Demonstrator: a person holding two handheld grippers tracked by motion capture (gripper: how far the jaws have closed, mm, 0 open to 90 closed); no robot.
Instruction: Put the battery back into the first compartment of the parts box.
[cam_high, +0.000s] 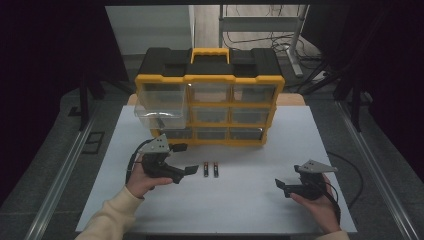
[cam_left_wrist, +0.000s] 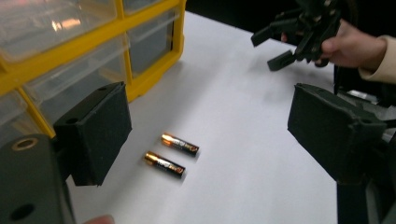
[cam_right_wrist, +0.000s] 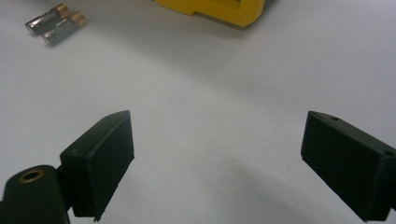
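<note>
Batteries (cam_left_wrist: 171, 154) (two slim black-and-copper cylinders) lie on smooth white table (cam_left_wrist: 243, 140) before the wide-open left gripper (cam_left_wrist: 208, 135).

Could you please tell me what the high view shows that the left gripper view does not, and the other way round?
The high view alone takes in the whole yellow organizer, its pulled-out top-left drawer and the left gripper in the person's hand. The left gripper view alone gives a close look at that gripper's open fingers framing the table. Both show the two batteries lying side by side on the white table, and the open right gripper.
</note>
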